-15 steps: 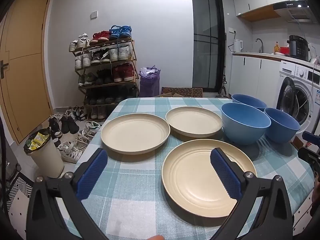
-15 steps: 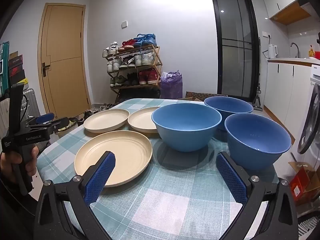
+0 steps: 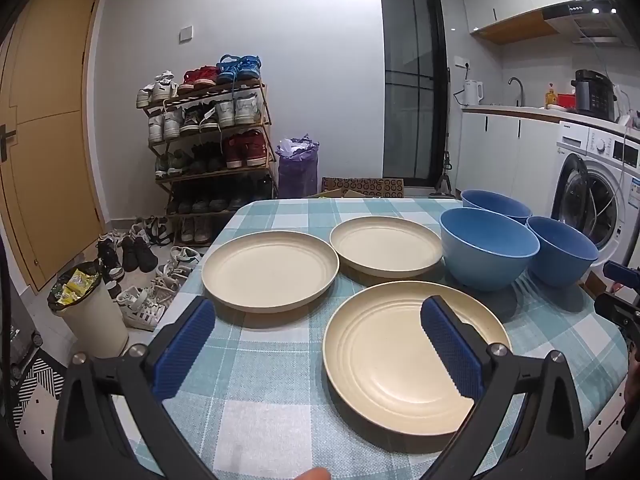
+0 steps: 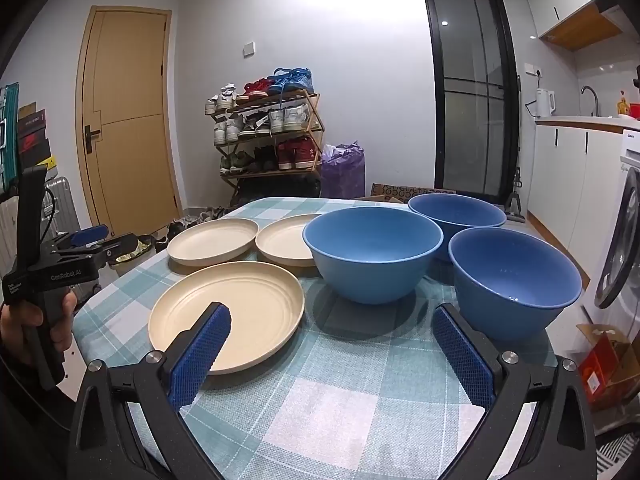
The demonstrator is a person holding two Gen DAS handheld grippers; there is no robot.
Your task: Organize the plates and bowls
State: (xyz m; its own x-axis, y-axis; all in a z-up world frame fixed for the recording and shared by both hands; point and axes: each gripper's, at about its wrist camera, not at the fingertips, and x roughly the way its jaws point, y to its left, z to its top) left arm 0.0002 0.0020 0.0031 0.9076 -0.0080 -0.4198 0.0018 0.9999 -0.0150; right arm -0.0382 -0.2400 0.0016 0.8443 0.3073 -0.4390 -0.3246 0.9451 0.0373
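Hovering above the near edge of the counter (image 3: 260, 380), the left hand-held gripper (image 3: 316, 344) has its jaws spread wide with nothing between them, its right blue pad (image 3: 450, 352) hanging over the nearest cream plate (image 3: 400, 360) and its left pad over bare checked cloth. That plate lies flat just ahead of the left hand-held gripper, slightly to its right. Beyond it, 2 more cream plates sit side by side: the left plate (image 3: 270, 270) and the far plate (image 3: 386, 246), their rims nearly touching. To the right of the plates stand 3 blue bowls, all upright: the middle bowl (image 3: 486, 254), the right bowl (image 3: 560, 250) and the back bowl (image 3: 496, 204), clustered close together. The right hand-held gripper (image 4: 332, 344) is also wide open and holds nothing; it hangs over the cloth, with the nearest cream plate (image 4: 232, 308) under its left pad and the right bowl (image 4: 514, 284) just beyond its right pad. The middle bowl (image 4: 372, 254) stands straight ahead between the pads' lines. In the right wrist view, the left hand-held gripper's handle (image 4: 38, 280) appears at far left, held by a hand (image 4: 36, 324).
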